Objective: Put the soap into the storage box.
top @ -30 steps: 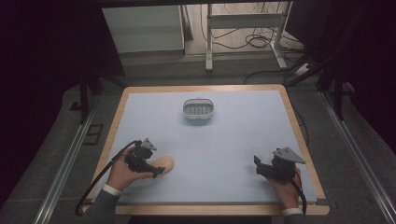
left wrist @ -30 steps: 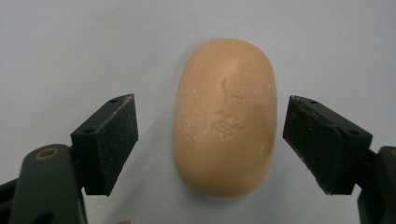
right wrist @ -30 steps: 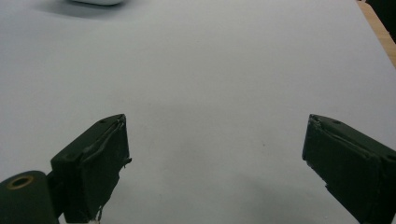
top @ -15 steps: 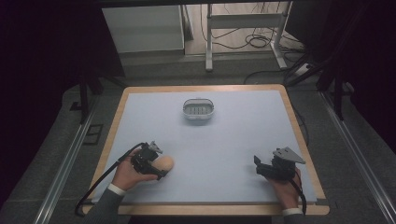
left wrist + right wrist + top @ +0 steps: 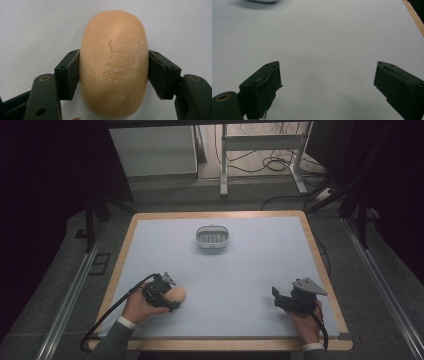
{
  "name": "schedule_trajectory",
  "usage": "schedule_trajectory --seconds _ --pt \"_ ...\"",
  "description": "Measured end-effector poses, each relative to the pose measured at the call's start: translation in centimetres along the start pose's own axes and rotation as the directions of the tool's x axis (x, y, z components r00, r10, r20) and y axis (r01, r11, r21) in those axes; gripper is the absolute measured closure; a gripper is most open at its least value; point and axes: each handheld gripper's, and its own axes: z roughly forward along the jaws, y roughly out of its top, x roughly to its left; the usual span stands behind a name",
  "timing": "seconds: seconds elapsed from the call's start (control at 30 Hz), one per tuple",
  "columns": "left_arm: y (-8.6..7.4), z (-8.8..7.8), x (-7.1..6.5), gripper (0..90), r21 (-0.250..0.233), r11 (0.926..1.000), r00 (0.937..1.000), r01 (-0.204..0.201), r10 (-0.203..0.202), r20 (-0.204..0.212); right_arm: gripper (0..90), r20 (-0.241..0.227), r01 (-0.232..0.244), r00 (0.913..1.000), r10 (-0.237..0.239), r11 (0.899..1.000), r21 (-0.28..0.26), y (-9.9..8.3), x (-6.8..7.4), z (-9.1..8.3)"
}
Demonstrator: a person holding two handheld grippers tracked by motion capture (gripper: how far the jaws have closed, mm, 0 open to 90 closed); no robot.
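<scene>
The left gripper point(image 5: 167, 296) sits low at about seven o'clock on the worktop point(image 5: 250, 270), and its jaws have just been closing; they now clamp the bar of soap point(image 5: 113, 63) across its narrow width. In the left gripper view both black pads press flat on the bar's long sides, a little behind its middle, so the rounded far end stands out well beyond them. Gripping across the short dimension likely gives the pads the flattest, most parallel faces to bite on, and leaves the front of the bar free to be set down first.

The soap is an oval, peach-coloured bar with a faint stamped mark on its upper face. It lies flat on the worktop, broad face up. Its long axis runs along the gripper's own line, the free end pointing away toward roughly two o'clock in the high view point(image 5: 176, 294).

The soap dish point(image 5: 212, 237) stands well apart at twelve o'clock, probably the destination. The right gripper point(image 5: 280, 299) rests at five o'clock, jaws wide apart over bare worktop, seemingly parked out of the way.
</scene>
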Motion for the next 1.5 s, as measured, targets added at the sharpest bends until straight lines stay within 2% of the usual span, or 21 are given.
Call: schedule_trajectory --seconds 0.17,0.53,1.03,1.5 --pt "0.1 -0.3 0.2 32.5 -0.006 1.0000 0.9999 0.000 0.000 0.016 7.4 -0.002 -0.001 1.0000 0.001 1.000 -0.002 0.0 0.0 0.0" --pt "0.2 -2.3 1.2 32.6 -0.069 0.9975 0.9997 0.018 -0.017 0.018 7.4 -0.006 0.000 1.0000 0.000 1.000 -0.006 0.0 0.0 0.0" --pt "0.1 -3.2 1.5 32.6 -0.086 0.9961 0.9998 0.020 -0.019 0.010 7.4 -0.002 0.002 1.0000 -0.002 1.000 -0.007 0.0 0.0 -0.1" --pt "0.7 -4.0 1.7 32.6 -0.100 0.9948 0.9998 0.018 -0.017 0.014 7.4 -0.003 0.003 1.0000 -0.003 1.000 -0.003 0.0 0.0 0.0"
